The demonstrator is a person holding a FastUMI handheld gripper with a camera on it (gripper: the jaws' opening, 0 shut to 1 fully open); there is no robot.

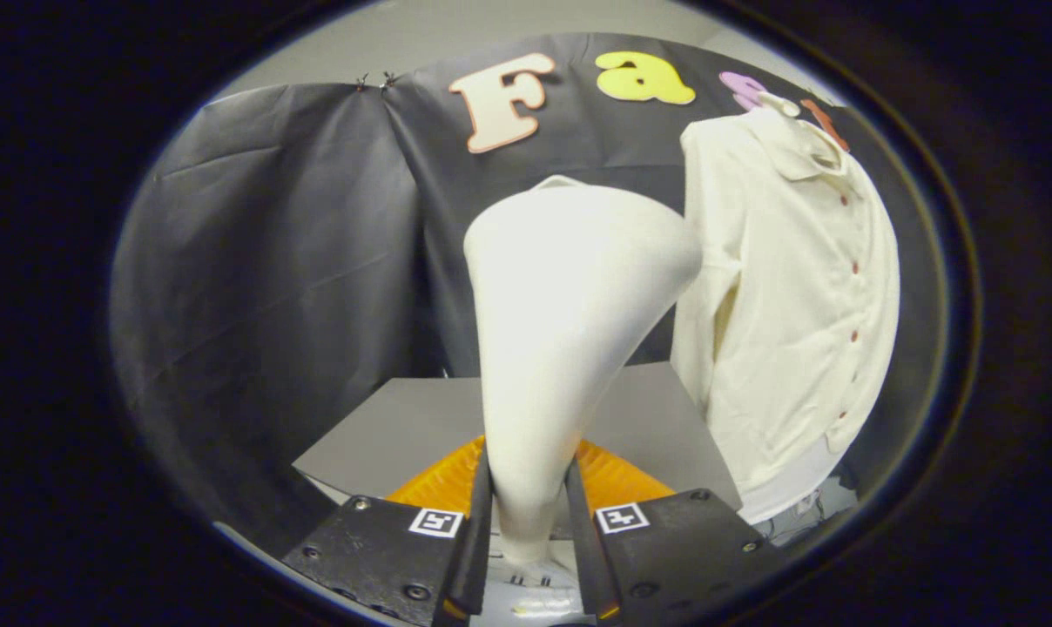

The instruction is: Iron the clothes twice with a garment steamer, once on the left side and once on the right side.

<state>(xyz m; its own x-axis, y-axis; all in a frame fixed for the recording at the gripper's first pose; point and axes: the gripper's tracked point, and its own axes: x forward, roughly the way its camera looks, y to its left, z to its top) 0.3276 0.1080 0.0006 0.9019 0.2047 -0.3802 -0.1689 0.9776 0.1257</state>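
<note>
Cream plastic garment steamer (561, 331) fills centre frame, its slim handle pinched between both fingers of the gripper (530, 540). It looks rigid, smooth, top-heavy, best held low. Soft cream shirt (796, 305) hangs at right, above the grey table (387, 427).

You could not see the base of the garment steamer (569, 331): its narrow handle ran down between the fingers (476, 531) of the gripper (530, 540), which pressed on it from both sides and covered its flanks. The steamer's wide head blocked the near sleeve edge of the cream shirt (787, 305) and part of the grey table (404, 427). The orange ribbed thing (443, 479) beyond the fingers stayed mostly covered, so you could not tell what it was. The shirt's hanger (774, 100) was too small to make out.
</note>
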